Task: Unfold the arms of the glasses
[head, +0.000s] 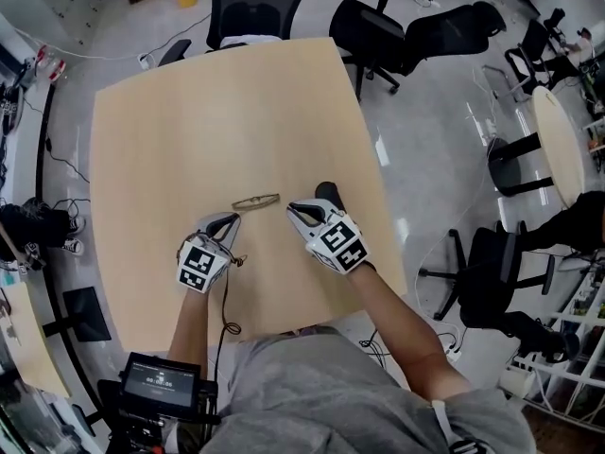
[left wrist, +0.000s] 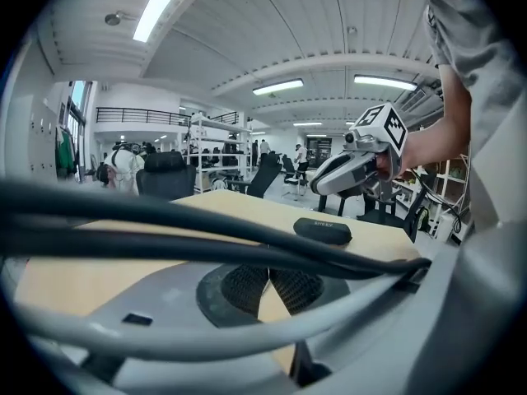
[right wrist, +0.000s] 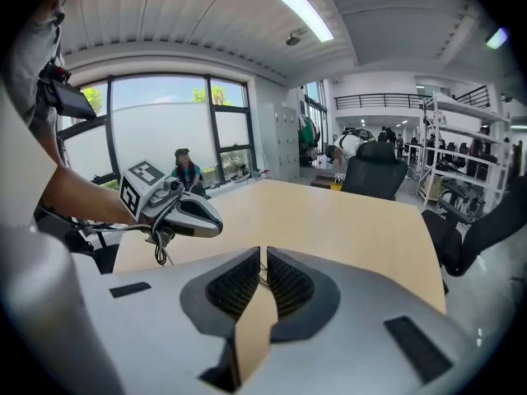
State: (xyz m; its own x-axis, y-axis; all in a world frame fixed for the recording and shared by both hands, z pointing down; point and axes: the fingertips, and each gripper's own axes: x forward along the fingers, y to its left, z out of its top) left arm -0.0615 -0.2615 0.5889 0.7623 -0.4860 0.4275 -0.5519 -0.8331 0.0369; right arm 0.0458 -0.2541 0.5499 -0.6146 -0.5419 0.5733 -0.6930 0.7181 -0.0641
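Glasses [head: 255,200], seemingly folded, lie flat on the tabletop [head: 189,130] toward its near edge, just beyond the tips of both tools and touching neither. Left tool [head: 227,221]: jaws closed together, nothing held. Right tool [head: 301,210]: jaws likewise closed and empty, with a small black case [head: 328,193] just beside it.

Grey tee [head: 312,386], left tool [head: 230,219] & right tool [head: 296,209] grey-white w/ marker cubes [head: 200,265].
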